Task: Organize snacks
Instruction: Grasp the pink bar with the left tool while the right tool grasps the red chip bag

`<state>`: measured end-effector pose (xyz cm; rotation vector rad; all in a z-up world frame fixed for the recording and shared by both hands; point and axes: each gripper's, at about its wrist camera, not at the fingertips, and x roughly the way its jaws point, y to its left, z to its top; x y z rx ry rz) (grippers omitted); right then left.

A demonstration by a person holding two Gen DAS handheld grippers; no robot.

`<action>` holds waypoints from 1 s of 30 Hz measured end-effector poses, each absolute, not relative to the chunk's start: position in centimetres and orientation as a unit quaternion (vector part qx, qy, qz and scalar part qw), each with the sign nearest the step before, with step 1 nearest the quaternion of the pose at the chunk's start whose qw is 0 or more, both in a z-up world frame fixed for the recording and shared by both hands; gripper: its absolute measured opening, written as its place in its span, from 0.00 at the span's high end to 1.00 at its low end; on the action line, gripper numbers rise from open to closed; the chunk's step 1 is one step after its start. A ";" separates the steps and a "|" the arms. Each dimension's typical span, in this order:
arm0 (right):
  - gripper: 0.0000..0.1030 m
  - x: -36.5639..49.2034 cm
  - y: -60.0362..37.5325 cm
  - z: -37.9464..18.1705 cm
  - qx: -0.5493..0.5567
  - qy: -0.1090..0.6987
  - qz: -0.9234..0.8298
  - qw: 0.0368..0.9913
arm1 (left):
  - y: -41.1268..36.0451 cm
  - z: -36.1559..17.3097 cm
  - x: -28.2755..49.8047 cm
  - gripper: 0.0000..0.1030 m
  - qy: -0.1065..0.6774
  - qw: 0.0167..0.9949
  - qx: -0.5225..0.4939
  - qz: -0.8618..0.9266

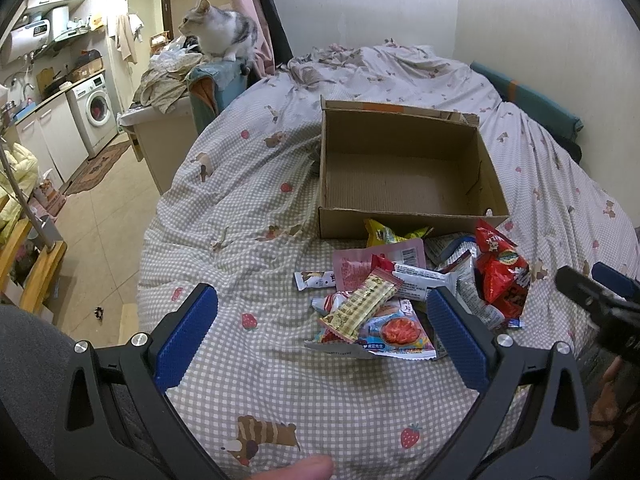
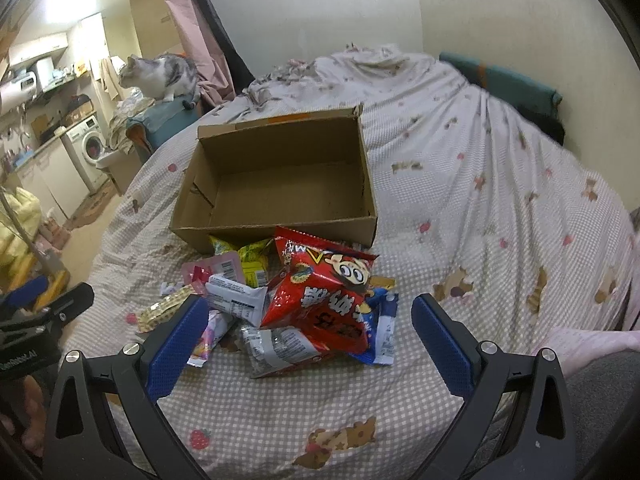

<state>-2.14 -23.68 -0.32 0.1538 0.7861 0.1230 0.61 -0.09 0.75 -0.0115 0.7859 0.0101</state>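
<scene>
Brown cardboard box (image 1: pixel 408 168) open on the checked bedspread (image 1: pixel 256 216), heap of snack packets (image 1: pixel 408 284) touching its near wall, left tongs (image 1: pixel 320 332) and right tongs (image 2: pixel 308 340) both spread wide, holding nothing, grey-and-white cat (image 1: pixel 220 30) behind.

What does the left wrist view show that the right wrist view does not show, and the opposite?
Only the left wrist view shows the open left gripper from behind and the kimchi-picture packet.

Only the right wrist view shows the open right gripper from behind and the cartoon face on the red snack bag.

Both show the empty cardboard box, the snack pile before it, the checked bedsheet and the cat.
</scene>
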 end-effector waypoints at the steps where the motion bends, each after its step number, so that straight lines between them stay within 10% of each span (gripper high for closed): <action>1: 0.00 -1.8 -24.2 -0.2 0.088 0.390 0.066 0.914 | -0.1 0.9 0.9 0.00 0.387 0.922 -0.004 0.003; 16: 0.00 7.7 -32.8 -5.3 0.309 0.549 0.092 0.771 | 3.0 0.7 7.7 0.00 0.474 0.880 -0.005 0.012; 30: 0.00 10.1 -27.8 -9.8 0.246 0.600 0.118 0.752 | -0.4 -6.1 12.9 0.07 0.619 0.781 0.020 -0.081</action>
